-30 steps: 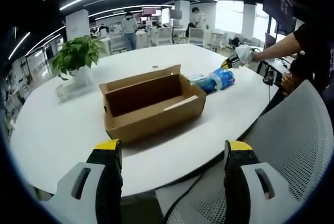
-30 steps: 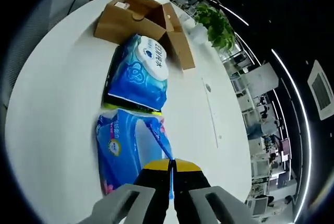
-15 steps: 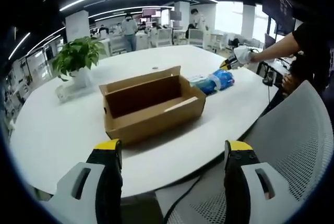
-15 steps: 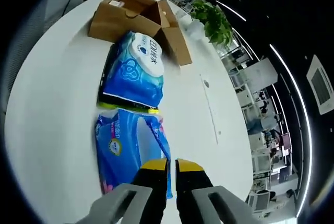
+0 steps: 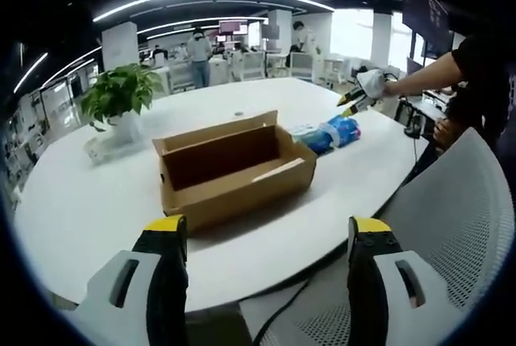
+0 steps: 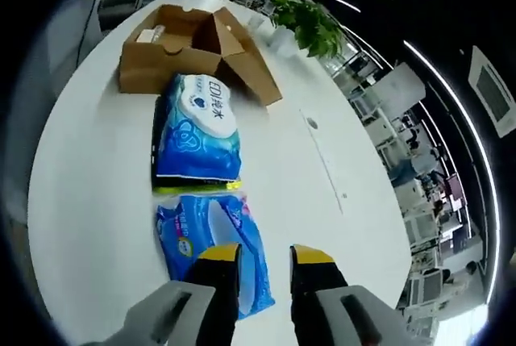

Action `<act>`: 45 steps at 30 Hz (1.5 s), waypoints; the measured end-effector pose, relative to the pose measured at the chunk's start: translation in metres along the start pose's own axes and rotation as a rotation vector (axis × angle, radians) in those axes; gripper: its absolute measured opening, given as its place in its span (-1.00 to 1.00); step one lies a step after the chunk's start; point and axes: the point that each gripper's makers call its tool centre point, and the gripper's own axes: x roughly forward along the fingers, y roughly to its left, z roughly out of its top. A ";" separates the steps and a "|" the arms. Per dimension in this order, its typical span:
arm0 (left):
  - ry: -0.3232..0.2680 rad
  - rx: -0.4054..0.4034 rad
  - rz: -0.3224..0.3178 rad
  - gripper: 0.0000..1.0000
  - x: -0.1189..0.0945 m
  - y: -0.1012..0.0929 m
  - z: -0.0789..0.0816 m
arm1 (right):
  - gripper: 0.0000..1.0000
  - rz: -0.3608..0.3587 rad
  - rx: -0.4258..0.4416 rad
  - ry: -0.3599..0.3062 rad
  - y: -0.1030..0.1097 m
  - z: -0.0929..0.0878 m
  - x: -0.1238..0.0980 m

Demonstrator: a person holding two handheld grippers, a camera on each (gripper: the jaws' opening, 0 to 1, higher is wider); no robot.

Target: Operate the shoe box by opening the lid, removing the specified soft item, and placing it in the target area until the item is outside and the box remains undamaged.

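A: On the white round table (image 5: pixel 89 201), where is the brown cardboard shoe box (image 5: pixel 234 170) seen?

B: Open-topped, near a potted green plant (image 5: pixel 119 96). Two blue soft tissue packs (image 6: pixel 197 127) are laid beside it, outside.

A: And the grippers?

B: The left gripper (image 5: pixel 262 237) is held wide, empty. The right gripper (image 6: pixel 264 256) is parted narrowly over the nearer pack (image 6: pixel 211 246), gripping nothing.

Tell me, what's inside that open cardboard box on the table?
The cardboard box looks empty in the left gripper view: bare brown walls. Its floor is hidden behind the near wall. The two blue packs lie outside.
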 end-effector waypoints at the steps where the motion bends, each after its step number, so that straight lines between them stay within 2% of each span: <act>1: -0.002 0.001 -0.002 0.58 0.000 0.000 0.000 | -0.54 0.004 0.008 0.006 0.001 0.000 -0.001; 4: -0.019 0.001 -0.005 0.59 0.000 -0.001 0.003 | -0.36 0.027 0.015 0.008 0.004 0.004 -0.005; 6: -0.064 0.005 -0.014 0.59 -0.002 -0.003 0.010 | -0.33 0.036 0.017 0.013 0.005 0.007 -0.009; 9: -0.064 0.007 -0.014 0.59 -0.001 -0.003 0.010 | -0.23 0.045 0.025 0.005 0.004 0.015 -0.015; 12: -0.072 0.006 -0.023 0.60 -0.001 -0.004 0.011 | 0.02 0.071 0.037 -0.032 0.005 0.034 -0.024; 16: -0.102 -0.012 -0.032 0.60 -0.003 -0.005 0.015 | 0.08 0.134 0.052 -0.088 0.013 0.060 -0.033; 21: -0.088 -0.013 -0.037 0.58 -0.002 -0.006 0.013 | 0.29 0.206 0.048 -0.140 0.025 0.087 -0.039; 29: -0.092 -0.009 -0.045 0.65 -0.003 -0.009 0.015 | 0.37 0.289 0.008 -0.161 0.046 0.117 -0.041; 38: -0.097 -0.011 -0.062 0.67 -0.002 -0.010 0.016 | 0.39 0.362 -0.037 -0.206 0.068 0.168 -0.035; 45: -0.114 -0.019 -0.038 0.77 -0.003 -0.005 0.018 | 0.40 0.430 -0.084 -0.239 0.088 0.201 -0.028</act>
